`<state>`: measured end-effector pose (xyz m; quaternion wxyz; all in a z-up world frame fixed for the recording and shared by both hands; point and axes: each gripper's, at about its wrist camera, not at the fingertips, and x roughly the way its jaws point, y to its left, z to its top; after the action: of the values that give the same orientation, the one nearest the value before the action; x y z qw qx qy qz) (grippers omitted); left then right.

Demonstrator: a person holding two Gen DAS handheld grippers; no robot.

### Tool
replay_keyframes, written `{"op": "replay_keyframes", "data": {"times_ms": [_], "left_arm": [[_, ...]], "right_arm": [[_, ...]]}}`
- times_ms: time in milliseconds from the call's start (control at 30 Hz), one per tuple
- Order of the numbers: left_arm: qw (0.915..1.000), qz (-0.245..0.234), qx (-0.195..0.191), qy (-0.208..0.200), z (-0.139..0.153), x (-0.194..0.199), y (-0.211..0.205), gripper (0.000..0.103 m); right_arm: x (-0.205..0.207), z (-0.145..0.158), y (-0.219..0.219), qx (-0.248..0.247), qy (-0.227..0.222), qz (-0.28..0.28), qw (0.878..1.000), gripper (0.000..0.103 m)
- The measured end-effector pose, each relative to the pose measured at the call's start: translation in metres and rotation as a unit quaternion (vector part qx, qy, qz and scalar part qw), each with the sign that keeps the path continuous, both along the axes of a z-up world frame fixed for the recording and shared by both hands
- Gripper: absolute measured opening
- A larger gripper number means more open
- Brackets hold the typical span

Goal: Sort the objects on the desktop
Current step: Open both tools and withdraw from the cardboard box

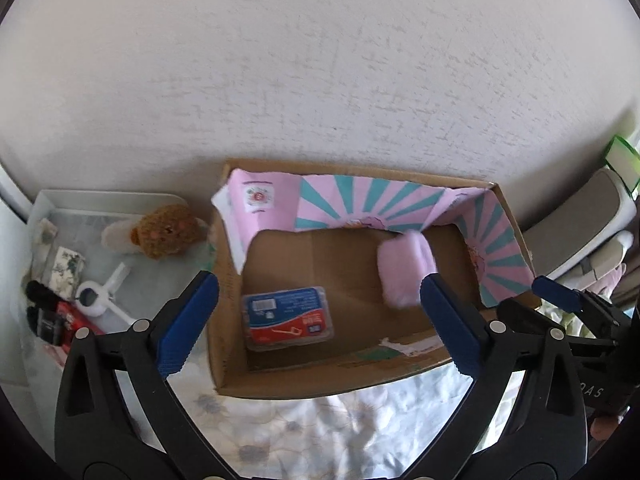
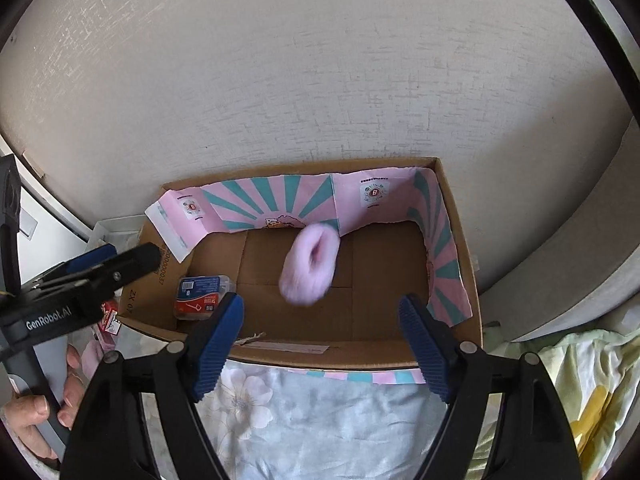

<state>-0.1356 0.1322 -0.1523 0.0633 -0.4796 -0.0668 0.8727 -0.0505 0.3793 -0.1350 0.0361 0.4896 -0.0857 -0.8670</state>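
An open cardboard box (image 1: 280, 385) (image 2: 458, 216) lined with pink and teal striped paper stands against the wall. Inside it, a fluffy pink ring (image 1: 404, 272) (image 2: 310, 268) looks blurred over the box floor, clear of all fingers; I cannot tell whether it rests on the floor. A blue and red plastic pack (image 1: 288, 318) (image 2: 200, 296) lies flat in the box's left part. My left gripper (image 1: 319, 284) hovers open over the box's near side with nothing between its pads. My right gripper (image 2: 320, 302) is also open and empty, just in front of the ring.
Left of the box, a white tray (image 1: 52, 200) holds a brown plush toy (image 1: 168, 230), a small white gadget (image 1: 94, 298) and black and red items. A floral cloth (image 1: 320, 432) (image 2: 320, 420) lies in front. A hand (image 2: 40, 412) holds the left gripper's handle.
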Motion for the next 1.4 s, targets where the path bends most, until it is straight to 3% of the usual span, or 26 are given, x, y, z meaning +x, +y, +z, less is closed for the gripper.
{"op": "replay_keyframes", "data": {"times_ms": [133,867,1167,1400], "left_arm": [[0.9996,-0.003,-0.028,0.007,0.007,0.005,-0.009,0.101],[0.9997,-0.005,-0.017,0.014,0.028,0.043,-0.037,0.101],[0.9994,0.022,-0.027,0.006,0.032,0.062,-0.072,0.101],[0.9960,0.075,-0.047,0.009,0.048,0.095,-0.127,0.101]], "right_arm": [[0.002,-0.001,-0.005,0.000,0.001,0.001,1.000,0.077],[0.015,0.016,-0.050,0.011,0.015,0.018,1.000,0.077],[0.027,0.011,-0.074,0.010,0.015,0.037,0.999,0.077],[0.037,0.025,-0.094,0.008,0.031,0.073,0.997,0.077]]}}
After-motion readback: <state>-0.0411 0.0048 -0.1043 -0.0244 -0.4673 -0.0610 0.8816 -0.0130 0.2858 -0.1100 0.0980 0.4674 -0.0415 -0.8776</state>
